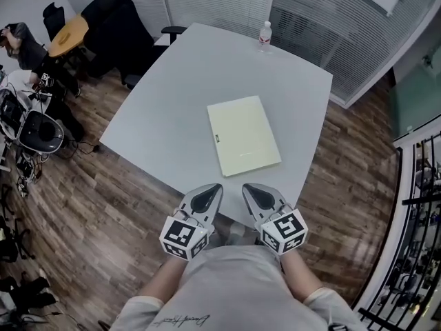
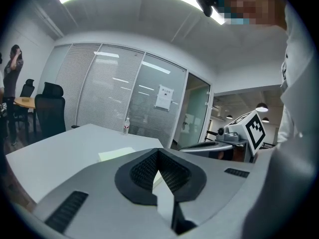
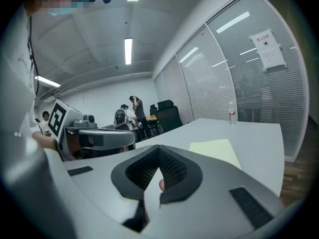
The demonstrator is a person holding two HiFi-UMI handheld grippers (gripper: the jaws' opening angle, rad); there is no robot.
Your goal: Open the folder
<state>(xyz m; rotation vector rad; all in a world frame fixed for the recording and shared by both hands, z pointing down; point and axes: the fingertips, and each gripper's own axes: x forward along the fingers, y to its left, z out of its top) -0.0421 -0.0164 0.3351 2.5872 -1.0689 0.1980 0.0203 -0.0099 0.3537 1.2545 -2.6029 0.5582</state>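
A pale yellow folder [image 1: 243,135] lies closed and flat on the grey table [image 1: 179,95], right of its middle. Both grippers hover side by side at the table's near edge, just short of the folder, and point toward it. My left gripper [image 1: 217,187] is shut with nothing in it. My right gripper [image 1: 247,187] is also shut and empty. In the left gripper view the folder [image 2: 117,154] shows beyond the closed tips [image 2: 158,151]. In the right gripper view the folder [image 3: 214,151] lies ahead and to the right of the closed tips [image 3: 159,147].
A water bottle [image 1: 265,34] stands at the table's far edge. Black office chairs [image 1: 117,26] sit at the far left beside a small wooden table. Glass walls with blinds run behind the table. People stand at the far left.
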